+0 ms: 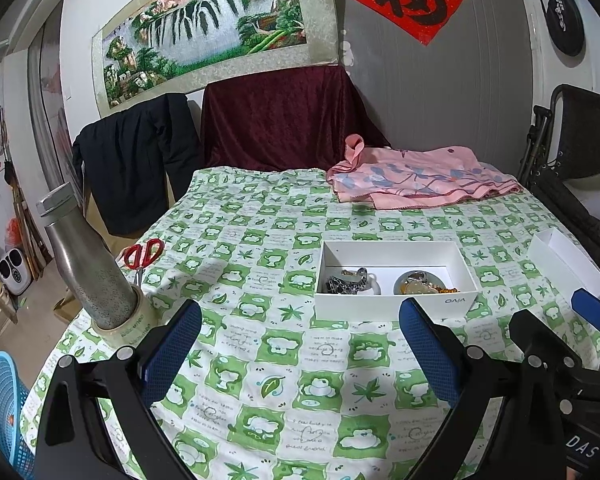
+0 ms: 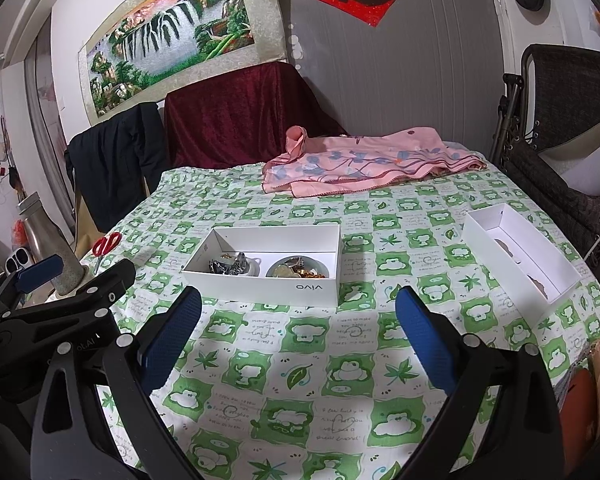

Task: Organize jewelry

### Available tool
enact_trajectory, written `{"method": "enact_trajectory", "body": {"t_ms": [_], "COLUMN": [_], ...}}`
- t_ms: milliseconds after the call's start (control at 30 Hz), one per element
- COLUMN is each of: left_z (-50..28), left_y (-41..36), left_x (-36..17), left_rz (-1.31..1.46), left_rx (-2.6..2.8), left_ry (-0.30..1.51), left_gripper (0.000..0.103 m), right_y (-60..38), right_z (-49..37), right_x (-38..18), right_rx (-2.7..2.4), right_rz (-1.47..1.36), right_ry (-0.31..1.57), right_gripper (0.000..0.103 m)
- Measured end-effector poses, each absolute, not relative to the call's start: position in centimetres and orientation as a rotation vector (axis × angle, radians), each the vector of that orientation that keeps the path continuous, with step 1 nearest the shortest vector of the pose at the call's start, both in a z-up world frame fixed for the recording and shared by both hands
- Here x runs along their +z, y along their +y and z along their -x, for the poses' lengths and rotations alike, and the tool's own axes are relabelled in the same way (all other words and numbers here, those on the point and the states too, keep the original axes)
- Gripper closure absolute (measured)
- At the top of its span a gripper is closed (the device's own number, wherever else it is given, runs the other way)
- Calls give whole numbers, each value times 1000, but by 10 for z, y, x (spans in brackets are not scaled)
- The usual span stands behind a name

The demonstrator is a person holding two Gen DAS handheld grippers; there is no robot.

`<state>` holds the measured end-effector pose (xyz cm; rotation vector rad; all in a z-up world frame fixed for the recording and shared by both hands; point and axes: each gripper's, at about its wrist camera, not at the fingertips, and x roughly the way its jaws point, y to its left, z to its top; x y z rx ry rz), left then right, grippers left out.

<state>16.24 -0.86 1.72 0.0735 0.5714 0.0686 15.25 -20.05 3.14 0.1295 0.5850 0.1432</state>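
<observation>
A white box (image 1: 392,304) stands on the green-patterned tablecloth (image 1: 260,360). It holds a tangle of silver chain jewelry (image 1: 348,280) on the left and a round dish with gold and amber pieces (image 1: 420,283) on the right. The box also shows in the right wrist view (image 2: 268,288). A second white box (image 2: 520,252) stands to the right; what lies in it is unclear. My left gripper (image 1: 300,336) is open and empty, just short of the jewelry box. My right gripper (image 2: 298,328) is open and empty, near the box's front right.
A steel bottle (image 1: 88,264) stands inside a tape roll (image 1: 128,328) at the table's left edge, with red scissors (image 1: 142,254) behind it. A pink cloth (image 1: 420,180) lies at the back right. A blue basket (image 1: 0,408) sits on the floor at left.
</observation>
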Motion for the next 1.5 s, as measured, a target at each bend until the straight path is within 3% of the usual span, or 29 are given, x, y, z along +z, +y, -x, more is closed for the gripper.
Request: {"method": "enact_trajectory", "body": {"t_ms": [1500], "left_z": [-166], "left_y": [-11], "left_x": [15], "left_rz": [-74], "left_rx": [59], "left_ry": [578], "left_gripper": [7], "right_y": [-202], "right_z": [-153], "right_x": [31], "right_rx": [144], "right_rz": [-132], "right_ry": [586], "right_gripper": [10]}}
